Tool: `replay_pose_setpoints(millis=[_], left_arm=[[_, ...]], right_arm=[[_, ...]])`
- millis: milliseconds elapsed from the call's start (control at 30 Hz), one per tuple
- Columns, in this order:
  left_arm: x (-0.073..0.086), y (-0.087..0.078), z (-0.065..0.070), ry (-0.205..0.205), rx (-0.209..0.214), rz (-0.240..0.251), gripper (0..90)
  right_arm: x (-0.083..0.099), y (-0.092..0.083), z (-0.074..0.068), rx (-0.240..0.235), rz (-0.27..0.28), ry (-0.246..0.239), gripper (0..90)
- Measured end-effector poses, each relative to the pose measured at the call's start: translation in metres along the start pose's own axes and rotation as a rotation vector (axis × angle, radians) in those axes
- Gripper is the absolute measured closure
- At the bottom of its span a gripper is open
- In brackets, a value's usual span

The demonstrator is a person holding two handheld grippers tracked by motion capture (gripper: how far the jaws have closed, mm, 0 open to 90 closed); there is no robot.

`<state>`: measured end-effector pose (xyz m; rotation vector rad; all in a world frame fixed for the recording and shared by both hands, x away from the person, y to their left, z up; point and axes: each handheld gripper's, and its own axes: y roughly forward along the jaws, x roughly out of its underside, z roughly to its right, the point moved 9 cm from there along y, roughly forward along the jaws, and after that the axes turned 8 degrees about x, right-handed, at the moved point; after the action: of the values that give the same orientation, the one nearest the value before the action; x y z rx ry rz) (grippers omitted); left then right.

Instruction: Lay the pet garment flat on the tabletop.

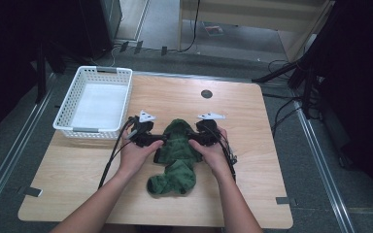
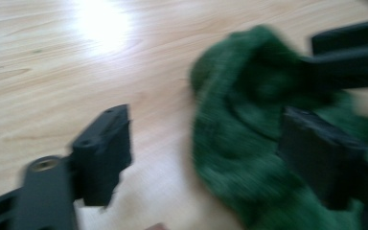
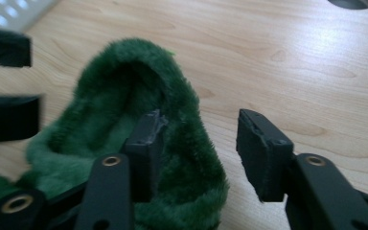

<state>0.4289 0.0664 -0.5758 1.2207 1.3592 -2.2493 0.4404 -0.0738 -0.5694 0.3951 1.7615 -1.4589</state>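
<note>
A green fuzzy cloth piece [image 1: 177, 158] lies crumpled on the wooden table [image 1: 252, 126], its open end toward the far side. My left gripper [image 1: 156, 142] is at its left edge and my right gripper [image 1: 193, 140] at its right edge. In the right gripper view, the right gripper [image 3: 203, 148] is open: one jaw sits inside the cloth's opening [image 3: 139, 96], the other outside over bare wood, with the fuzzy rim between them. In the blurred left gripper view, the left gripper [image 2: 211, 158] is open, one jaw on bare table and the other against the green cloth [image 2: 239, 134].
An empty white plastic basket [image 1: 68, 104] stands at the table's far left corner. A dark round hole [image 1: 206, 93] marks the far middle of the tabletop. Cables trail from both grippers toward the near edge. Bare wood lies right of the cloth.
</note>
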Motion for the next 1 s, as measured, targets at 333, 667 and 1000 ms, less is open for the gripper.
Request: replay_pose_setpoints(millis=[333,667,1000], left_arm=[[0.007,0.021,-0.012,0.036,-0.05,-0.08,87.4],[0.008,0.01,-0.008,0.041,0.077,-0.035,55.4],[-0.011,0.022,-0.019,-0.23,0.133,0.001,58.6]], right_arm=[[-0.005,-0.005,0.017,0.074,0.109,-0.047,90.0],[0.015,-0.016,0.034,0.041,0.1,-0.068,65.2],[-0.026,0.006,0.0,-0.049,0.056,0.066,62.0]])
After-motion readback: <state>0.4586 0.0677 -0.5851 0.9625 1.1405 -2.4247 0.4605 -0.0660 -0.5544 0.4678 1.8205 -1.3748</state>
